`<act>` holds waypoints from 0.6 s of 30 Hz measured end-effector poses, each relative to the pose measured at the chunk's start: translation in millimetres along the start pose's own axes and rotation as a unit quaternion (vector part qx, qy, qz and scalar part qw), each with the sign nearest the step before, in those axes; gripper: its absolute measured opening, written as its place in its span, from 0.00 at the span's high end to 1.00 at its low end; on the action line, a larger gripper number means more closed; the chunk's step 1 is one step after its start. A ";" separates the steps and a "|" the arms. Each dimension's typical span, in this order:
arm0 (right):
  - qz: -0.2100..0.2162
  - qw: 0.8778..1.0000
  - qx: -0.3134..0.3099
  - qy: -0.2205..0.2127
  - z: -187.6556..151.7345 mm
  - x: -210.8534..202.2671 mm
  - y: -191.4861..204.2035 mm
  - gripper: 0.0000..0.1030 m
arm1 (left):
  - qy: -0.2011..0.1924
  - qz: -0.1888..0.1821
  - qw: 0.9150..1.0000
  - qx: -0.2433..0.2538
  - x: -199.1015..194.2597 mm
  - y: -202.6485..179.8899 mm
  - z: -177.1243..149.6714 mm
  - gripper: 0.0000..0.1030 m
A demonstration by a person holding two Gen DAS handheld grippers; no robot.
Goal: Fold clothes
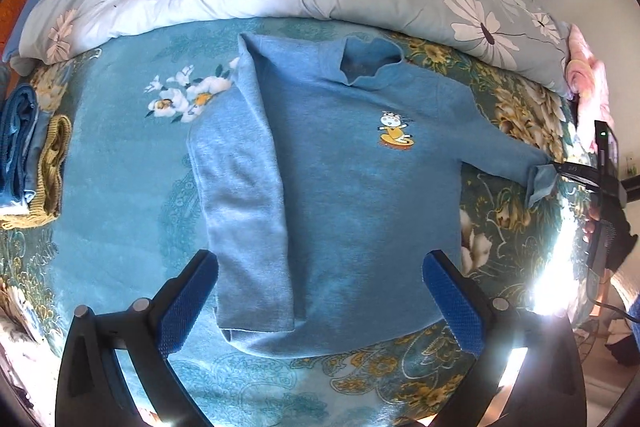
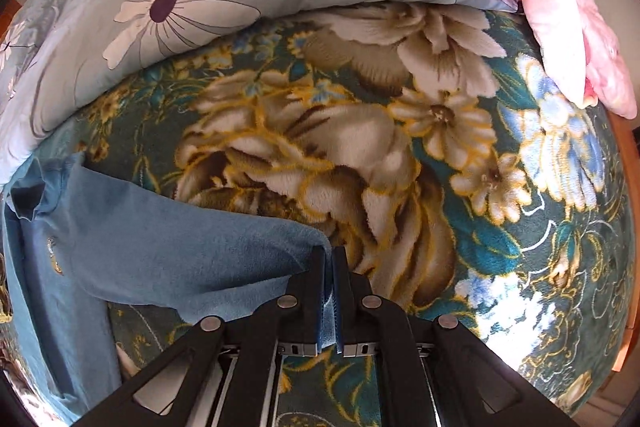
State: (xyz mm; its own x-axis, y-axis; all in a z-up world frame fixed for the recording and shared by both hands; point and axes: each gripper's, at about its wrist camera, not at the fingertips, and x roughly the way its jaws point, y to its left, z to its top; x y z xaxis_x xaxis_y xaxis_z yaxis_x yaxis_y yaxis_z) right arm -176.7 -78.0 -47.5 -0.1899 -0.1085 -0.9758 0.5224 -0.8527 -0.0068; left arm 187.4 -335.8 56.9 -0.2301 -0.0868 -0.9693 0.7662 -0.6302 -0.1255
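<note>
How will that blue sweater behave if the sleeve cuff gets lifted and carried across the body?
Probably floppy: the blue sweater lies flat, and its cuff bends limply where the right gripper pinches it. Likely light, since a thin pinch of cloth holds it. It may drag on the plush floral blanket rather than slide.

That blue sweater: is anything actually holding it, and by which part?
Yes. The right gripper is shut on the blue sweater at the cuff of its outstretched sleeve. The left gripper is open, holding nothing.

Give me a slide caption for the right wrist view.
Right hand-held gripper shut on the blue sweater's sleeve cuff above a floral blanket.
</note>
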 end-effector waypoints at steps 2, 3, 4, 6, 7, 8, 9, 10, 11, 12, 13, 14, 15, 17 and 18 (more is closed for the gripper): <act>-0.001 1.000 -0.004 -0.009 -1.9 -6.9 1.6 0.93 | 0.000 0.002 1.000 -0.011 0.6 1.2 -0.9 0.01; -0.001 1.000 -0.006 -0.013 -2.4 -11.4 2.5 0.90 | 0.000 0.002 1.000 -0.014 0.9 2.1 -2.1 0.01; -0.004 1.000 -0.008 -0.019 -2.5 -16.0 3.4 0.75 | 0.000 0.002 1.000 -0.018 1.1 3.1 -3.5 0.01; -0.010 0.999 -0.010 -0.038 -5.0 -29.3 4.4 0.41 | 0.002 0.000 1.000 -0.023 1.8 4.9 -6.4 0.01; -0.006 0.999 -0.007 -0.046 -5.6 -36.0 4.6 0.31 | 0.004 -0.001 1.000 -0.024 2.7 5.3 -7.9 0.01; -0.002 0.999 -0.005 -0.053 -6.2 -42.6 5.3 0.31 | 0.008 0.001 1.000 -0.021 4.5 5.5 -9.6 0.01; 0.000 0.998 -0.001 -0.059 -8.5 -49.8 6.6 0.31 | 0.011 0.002 1.000 -0.016 6.6 5.7 -11.4 0.01; 0.004 0.998 0.004 -0.064 -11.5 -57.1 8.2 0.28 | 0.014 0.003 1.000 -0.010 9.0 5.9 -13.1 0.01; 0.008 0.997 0.009 -0.071 -16.2 -65.1 10.7 0.22 | 0.017 0.003 1.000 -0.004 11.6 6.3 -14.7 0.01; 0.013 0.997 0.014 -0.081 -23.5 -74.2 14.5 0.18 | 0.020 0.002 1.000 0.004 15.4 6.9 -16.7 0.01; 0.019 0.996 0.019 -0.091 -30.9 -83.3 18.3 0.12 | 0.024 0.001 1.000 0.013 19.8 7.5 -19.0 0.01; 0.024 0.995 0.023 -0.098 -39.0 -92.2 22.5 0.05 | 0.028 -0.001 0.999 0.022 24.1 8.2 -21.2 0.01; 0.031 0.994 0.027 -0.103 -48.4 -100.3 28.0 0.02 | 0.032 -0.002 0.999 0.031 28.5 8.8 -23.4 0.01; 0.048 0.992 0.035 -0.108 -71.2 -117.0 42.4 0.00 | 0.043 -0.006 0.998 0.046 39.7 11.0 -27.9 0.01; 0.055 0.992 0.041 -0.109 -81.3 -123.3 49.1 0.00 | 0.048 -0.011 0.997 0.055 45.7 12.4 -30.1 0.01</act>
State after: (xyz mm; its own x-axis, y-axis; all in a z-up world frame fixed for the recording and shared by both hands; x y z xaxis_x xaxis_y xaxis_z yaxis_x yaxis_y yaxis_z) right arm -60.1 -64.9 54.7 -0.3152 -0.3031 -0.8993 0.4824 -0.8673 0.1232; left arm 204.5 -324.3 4.6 -0.1829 -0.0012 -0.9831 0.6895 -0.7130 -0.1274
